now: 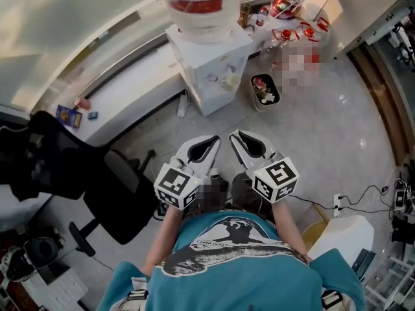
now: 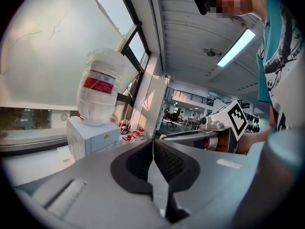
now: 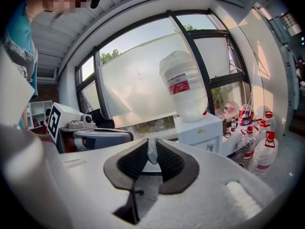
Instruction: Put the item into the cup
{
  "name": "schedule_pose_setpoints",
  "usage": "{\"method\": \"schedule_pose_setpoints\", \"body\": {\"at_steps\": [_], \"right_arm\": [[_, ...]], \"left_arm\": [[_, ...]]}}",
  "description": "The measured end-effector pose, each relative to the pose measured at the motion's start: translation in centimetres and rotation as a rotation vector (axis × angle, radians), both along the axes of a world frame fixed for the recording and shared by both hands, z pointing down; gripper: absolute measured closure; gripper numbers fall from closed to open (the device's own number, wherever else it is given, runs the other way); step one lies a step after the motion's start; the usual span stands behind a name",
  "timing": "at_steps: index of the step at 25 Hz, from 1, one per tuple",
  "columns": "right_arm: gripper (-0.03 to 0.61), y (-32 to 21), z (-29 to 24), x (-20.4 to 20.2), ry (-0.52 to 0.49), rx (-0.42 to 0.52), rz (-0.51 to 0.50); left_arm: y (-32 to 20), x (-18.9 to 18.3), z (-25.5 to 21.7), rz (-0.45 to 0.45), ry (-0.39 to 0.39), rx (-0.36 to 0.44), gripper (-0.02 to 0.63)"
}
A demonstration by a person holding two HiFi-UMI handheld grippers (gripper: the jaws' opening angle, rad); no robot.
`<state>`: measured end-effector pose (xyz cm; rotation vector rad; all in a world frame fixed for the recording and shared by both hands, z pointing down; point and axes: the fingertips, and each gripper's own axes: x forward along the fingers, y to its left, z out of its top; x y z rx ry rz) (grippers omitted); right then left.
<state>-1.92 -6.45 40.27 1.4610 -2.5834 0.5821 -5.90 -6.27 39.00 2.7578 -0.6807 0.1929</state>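
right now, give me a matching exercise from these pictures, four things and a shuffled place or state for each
Things:
1. left gripper
2. right gripper
3. water bottle
4. bin

Places or states:
a. on top of the white dispenser
b. jaws together, nothing between them
c. on the floor beside the dispenser
d. closed on a small pale item

Pairs: 1-b, 2-d, 3-a, 4-c

Pale grey floor (image 1: 324, 131) lies open ahead up to a white boxy water dispenser (image 1: 217, 70) and small dark bin (image 1: 258, 103); a black office chair (image 1: 113, 196) blocks the left.
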Motion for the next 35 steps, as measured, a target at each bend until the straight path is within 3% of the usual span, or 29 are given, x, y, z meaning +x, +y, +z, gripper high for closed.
{"method": "schedule_pose_setpoints", "body": {"at_steps": [17,35], "right_arm": [[0.525,-3.3,1.4,2.1,-0.025,-0.03,-0.03],[0.525,-14.5,6.7,10.3,0.011,-0.131,-0.167]], "left_arm": [[-2.3,1.6,0.8,-0.031,-0.023,-0.017,0.609],[-14.5,7.6,3.0,-0.207,-0.058,-0.069,0.609]]}}
